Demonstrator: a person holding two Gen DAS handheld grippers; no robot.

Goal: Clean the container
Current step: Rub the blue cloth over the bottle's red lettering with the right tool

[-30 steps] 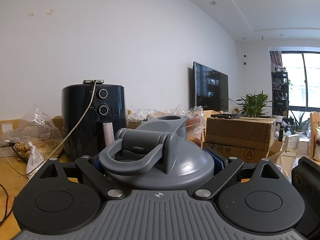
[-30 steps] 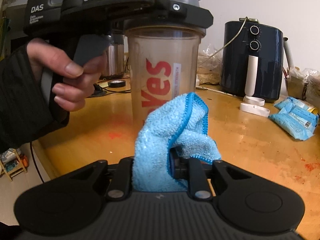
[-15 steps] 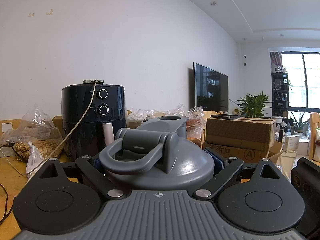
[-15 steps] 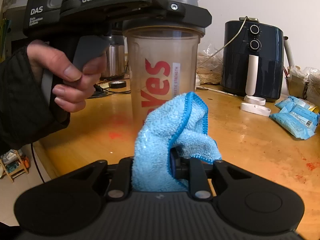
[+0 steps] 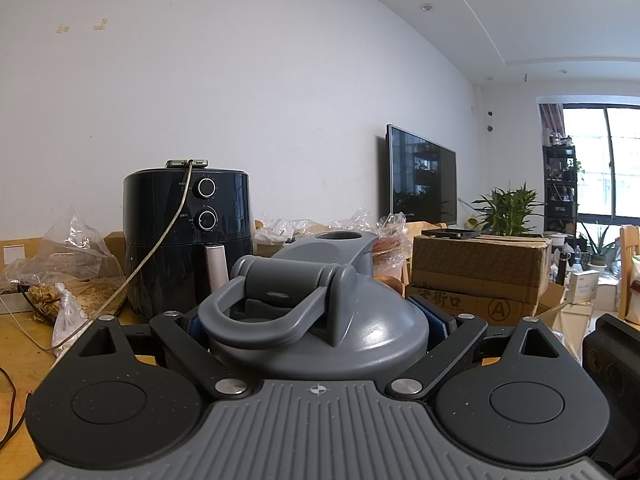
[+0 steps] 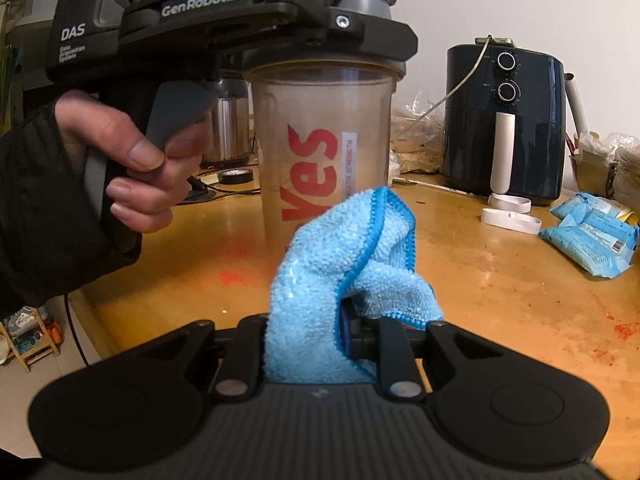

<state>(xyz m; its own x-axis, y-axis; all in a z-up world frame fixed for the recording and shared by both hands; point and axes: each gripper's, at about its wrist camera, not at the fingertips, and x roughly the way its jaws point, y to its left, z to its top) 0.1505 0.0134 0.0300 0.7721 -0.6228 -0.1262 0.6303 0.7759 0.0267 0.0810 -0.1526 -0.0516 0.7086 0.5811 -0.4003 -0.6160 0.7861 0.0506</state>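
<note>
A clear shaker bottle (image 6: 324, 152) with red lettering stands upright on the wooden table (image 6: 500, 280). Its grey lid (image 5: 320, 320) with a carry loop fills the middle of the left wrist view. My left gripper (image 5: 316, 320) is shut on the bottle just under the lid, a blue pad on each side. From the right wrist view that left gripper (image 6: 328, 36) comes in from the left, held by a hand in a dark sleeve (image 6: 132, 160). My right gripper (image 6: 320, 332) is shut on a bunched light-blue cloth (image 6: 340, 256), in front of the bottle's lower wall. Whether cloth and bottle touch is unclear.
A black air fryer (image 6: 504, 120) stands at the back right, with a white strap (image 6: 510, 216) and blue wipe packs (image 6: 592, 236) beside it. A steel pot (image 6: 228, 124) and a tape roll (image 6: 236, 176) lie behind the bottle. The table edge (image 6: 92, 320) runs along the left.
</note>
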